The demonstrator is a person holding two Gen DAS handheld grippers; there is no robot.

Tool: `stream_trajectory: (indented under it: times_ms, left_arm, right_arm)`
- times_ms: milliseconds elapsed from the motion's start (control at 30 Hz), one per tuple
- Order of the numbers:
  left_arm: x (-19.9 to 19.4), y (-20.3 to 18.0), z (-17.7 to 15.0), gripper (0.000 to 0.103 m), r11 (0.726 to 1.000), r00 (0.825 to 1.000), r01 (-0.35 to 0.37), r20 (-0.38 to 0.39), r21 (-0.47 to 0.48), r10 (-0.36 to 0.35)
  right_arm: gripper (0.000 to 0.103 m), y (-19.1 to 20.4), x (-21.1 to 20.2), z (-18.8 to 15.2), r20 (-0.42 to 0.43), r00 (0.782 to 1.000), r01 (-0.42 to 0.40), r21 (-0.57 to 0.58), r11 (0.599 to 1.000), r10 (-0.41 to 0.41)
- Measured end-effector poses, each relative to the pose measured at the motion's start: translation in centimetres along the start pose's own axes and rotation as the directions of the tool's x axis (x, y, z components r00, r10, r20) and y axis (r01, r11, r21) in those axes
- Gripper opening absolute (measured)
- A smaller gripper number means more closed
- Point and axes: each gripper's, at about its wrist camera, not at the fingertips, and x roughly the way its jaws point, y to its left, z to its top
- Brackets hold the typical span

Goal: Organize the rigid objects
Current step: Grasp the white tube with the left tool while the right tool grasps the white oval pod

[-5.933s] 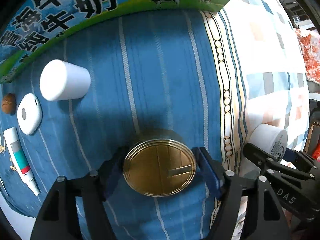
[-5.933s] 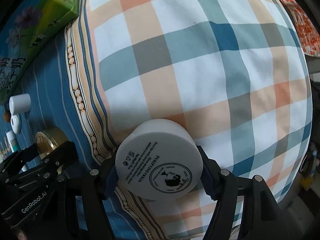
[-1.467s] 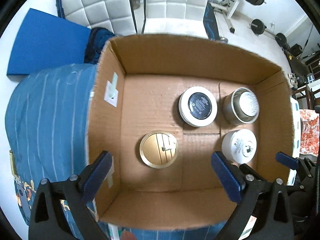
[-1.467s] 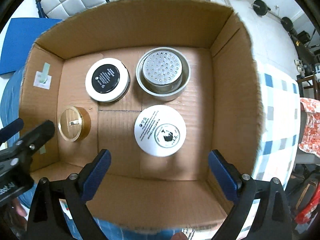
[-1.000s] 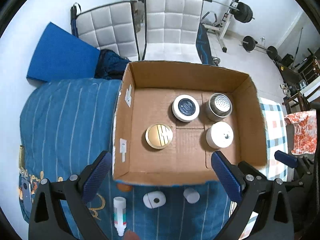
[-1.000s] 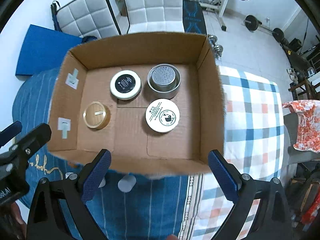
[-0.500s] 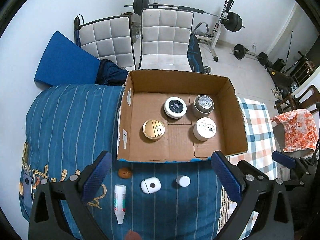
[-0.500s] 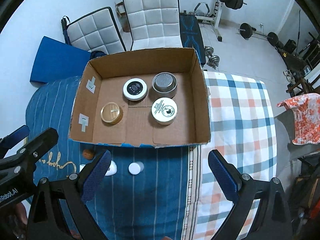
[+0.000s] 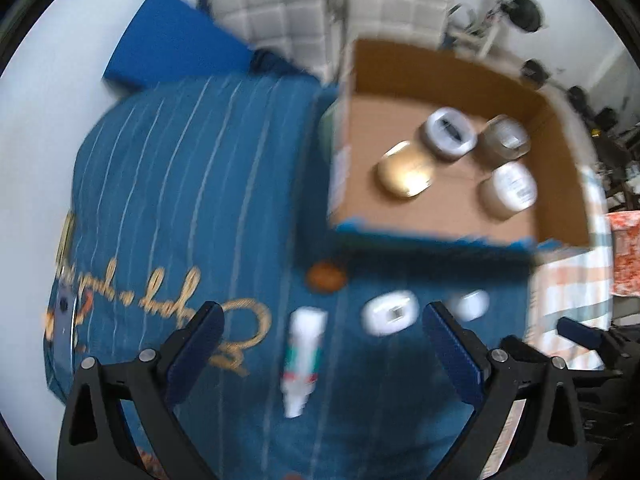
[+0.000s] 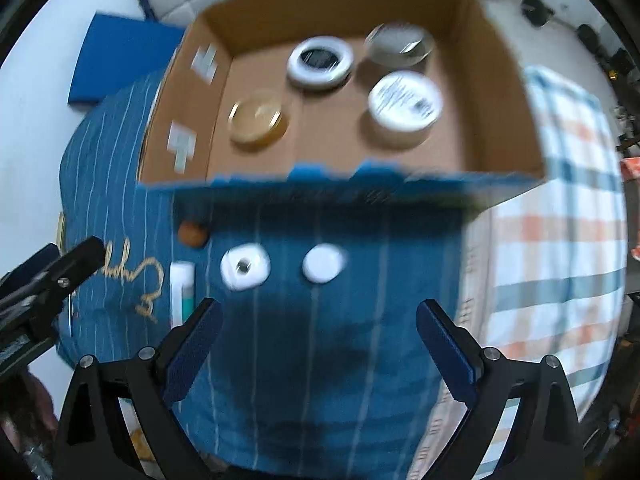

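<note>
- Four round containers sit in the cardboard box (image 10: 496, 92): a gold tin (image 10: 258, 120), a white jar with a dark lid (image 10: 321, 62), a metal canister (image 10: 400, 45) and a white cream jar (image 10: 404, 104). They stand apart from one another.
- By my judgement the task is about half done: four things are boxed, four are left.
- The four left lie on the blue bedspread (image 10: 320, 360) just before the box: a small brown nut-like piece (image 10: 193, 233), a white tube (image 10: 182, 292), a white rounded case (image 10: 245, 267) and a white cap (image 10: 324, 263).
- The left gripper (image 9: 324, 348) and the right gripper (image 10: 318, 344) both hover over the bed with jaws spread wide, holding nothing.
- Both views are motion-blurred, so fine print is unreadable.
</note>
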Motion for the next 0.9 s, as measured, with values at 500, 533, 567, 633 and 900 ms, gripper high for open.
stream_trajectory:
  times_ms: [500,533,567,633,900]
  left_arm:
    - [11.0,7.6,-6.6,0.093,0.991,0.98,-0.023,-0.201,-0.132,-0.004]
    - [11.4,7.6,-6.9,0.093,0.991,0.978,-0.021,-0.206,-0.133,-0.007]
    - [11.8,7.6,-7.1,0.093,0.991,0.977,-0.022,-0.212,-0.133,-0.007]
    - [12.3,7.6,-7.5,0.093,0.991,0.975,-0.02,-0.222,-0.135,-0.01]
    - [13.1,5.3,-8.1,0.093,0.997,0.974,-0.007,-0.227,-0.076,-0.011]
  right_arm:
    - [0.084,9.7,13.2,1.3,-0.144,0.99,-0.023,-0.127,0.992,0.004]
    - [0.084,9.9,13.9,1.4,-0.149,0.989,-0.013,-0.128,0.992,-0.006]
    - [0.079,10.1,14.4,1.4,-0.14,0.99,0.0,-0.132,0.991,-0.019]
    - [0.066,10.5,15.0,1.6,-0.115,0.991,0.046,-0.155,0.987,-0.064]
    - [0.06,10.0,14.4,-1.2,-0.142,0.988,0.034,-0.182,0.983,-0.06]
